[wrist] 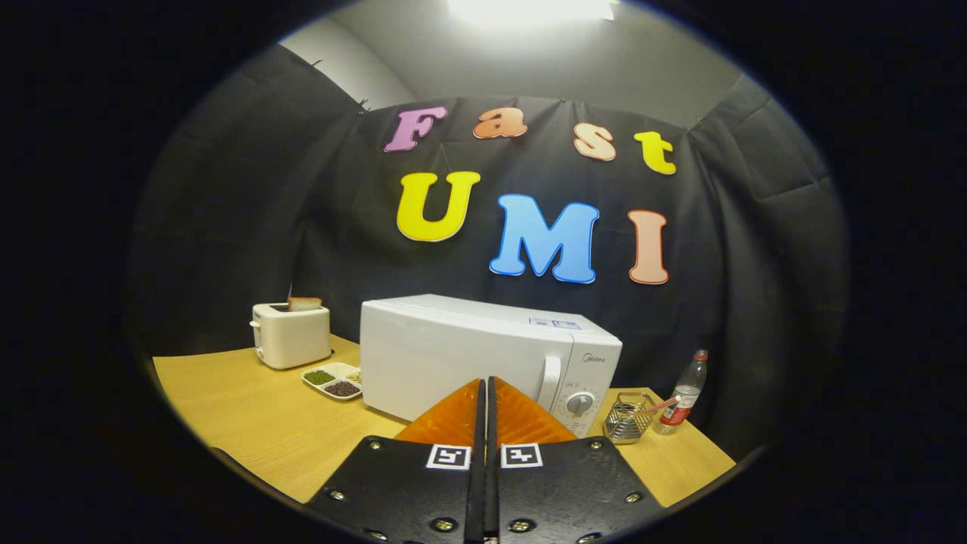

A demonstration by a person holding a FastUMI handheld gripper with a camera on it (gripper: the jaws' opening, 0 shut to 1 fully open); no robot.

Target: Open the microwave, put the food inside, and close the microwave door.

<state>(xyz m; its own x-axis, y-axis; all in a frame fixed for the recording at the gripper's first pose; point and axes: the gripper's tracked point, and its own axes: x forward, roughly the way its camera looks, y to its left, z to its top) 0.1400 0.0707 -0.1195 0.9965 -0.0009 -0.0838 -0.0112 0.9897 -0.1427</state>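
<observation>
A white microwave [468, 355] stands on the wooden table [249, 408] with its door closed; its vertical handle [549, 383] and round dial [579, 403] are at the right of its front. My gripper [486, 385] is shut with nothing between the fingers, its tips pointing at the lower front of the microwave, just left of the handle. To the left of the microwave lies a white divided dish [333, 379] holding green and dark food.
A white toaster [291, 333] with a slice of bread sticking up stands at the back left. Right of the microwave are a wire basket [629, 418] and a plastic bottle [682, 394] with a red cap. Black cloth walls close in the table.
</observation>
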